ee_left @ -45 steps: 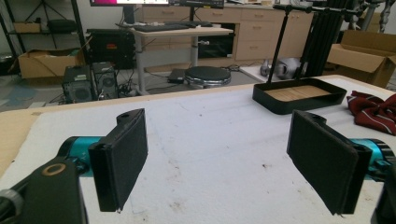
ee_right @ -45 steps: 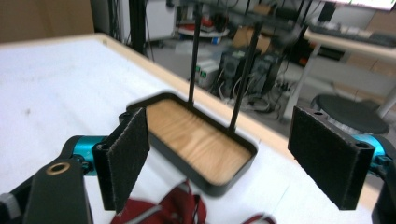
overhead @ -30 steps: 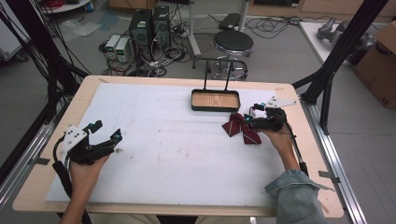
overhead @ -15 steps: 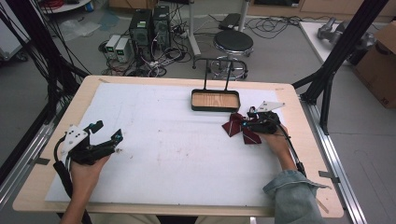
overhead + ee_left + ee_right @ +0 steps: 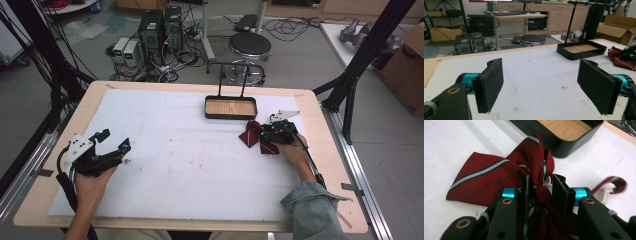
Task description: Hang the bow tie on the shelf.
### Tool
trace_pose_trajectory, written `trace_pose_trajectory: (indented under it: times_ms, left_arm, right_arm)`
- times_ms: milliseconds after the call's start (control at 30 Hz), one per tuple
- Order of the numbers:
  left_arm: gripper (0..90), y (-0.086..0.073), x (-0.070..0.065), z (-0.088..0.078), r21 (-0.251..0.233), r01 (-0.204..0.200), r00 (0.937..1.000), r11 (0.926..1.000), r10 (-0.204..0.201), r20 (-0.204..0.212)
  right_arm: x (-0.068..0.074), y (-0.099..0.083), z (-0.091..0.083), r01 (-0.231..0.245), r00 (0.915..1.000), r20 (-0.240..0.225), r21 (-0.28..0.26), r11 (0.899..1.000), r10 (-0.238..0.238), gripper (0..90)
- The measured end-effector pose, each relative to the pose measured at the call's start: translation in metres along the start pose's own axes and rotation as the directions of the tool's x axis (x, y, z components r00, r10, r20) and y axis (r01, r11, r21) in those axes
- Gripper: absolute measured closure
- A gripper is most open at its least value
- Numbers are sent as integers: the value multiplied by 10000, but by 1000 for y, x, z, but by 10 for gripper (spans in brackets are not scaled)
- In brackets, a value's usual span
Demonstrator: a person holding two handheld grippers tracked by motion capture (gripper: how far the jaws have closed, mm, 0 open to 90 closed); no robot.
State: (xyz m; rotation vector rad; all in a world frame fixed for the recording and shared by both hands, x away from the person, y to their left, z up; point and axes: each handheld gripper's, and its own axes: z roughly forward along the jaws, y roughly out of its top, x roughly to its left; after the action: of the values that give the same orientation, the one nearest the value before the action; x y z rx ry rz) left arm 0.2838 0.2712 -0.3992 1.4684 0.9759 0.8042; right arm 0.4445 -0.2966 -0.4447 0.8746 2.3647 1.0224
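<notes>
- Right tool [image 5: 541, 195]: jaws have just been closing and now pinch the knot of the red striped bow tie [image 5: 499, 175]. Right gripper view shows fabric bunched between the two pads; the high view gives just the tool [image 5: 267, 136] sitting over the tie [image 5: 250, 136], grip detail too small to read there.
- Right gripper view also shows a strap loop [image 5: 611, 185] of the tie lying on the desk to one side of the tool; can't make it out from above.
- Left tool [image 5: 541, 87]: jaws wide apart, nothing between them, bare white mat [image 5: 536, 70] in the gap. High view puts it [image 5: 114, 145] at the near left of the desk, well apart from the tie.
- Tie lies on the mat at the right side of the desk [image 5: 320, 150], just in front of the black tray [image 5: 231, 116].
- Tray: wooden floor, nothing in it. Left gripper view shows it [image 5: 574, 53] side-on, with the tie [image 5: 620, 57] beside it.
- Count: two tools, one bow tie, one tray.
- Beyond the desk, floor level in the high view: one black stool [image 5: 248, 47], computer towers [image 5: 160, 30], cable tangle. Left gripper view adds cabinets and cardboard boxes at the back.
</notes>
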Motion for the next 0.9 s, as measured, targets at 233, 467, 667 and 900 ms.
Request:
trace_pose_trajectory:
  times_ms: [233,467,667,900]
  left_arm:
    - [213,1,1,-1,-55,34,10000,10000,-35,-51]
    - [213,1,1,-1,-45,-2,10000,10000,2,-63]
    - [213,1,0,0,-50,-36,10000,10000,35,-33]
    - [213,1,0,0,-19,-39,10000,10000,39,13]
  right_arm:
    - [0,3,-6,-15,9995,319,5,10000,15,742]
    - [0,14,-28,-413,9987,255,-1329,9903,451,746]
    - [-1,26,-46,-667,9975,88,-2376,9691,708,747]
    - [-8,49,-62,-1261,9920,-485,-3213,9385,1167,748]
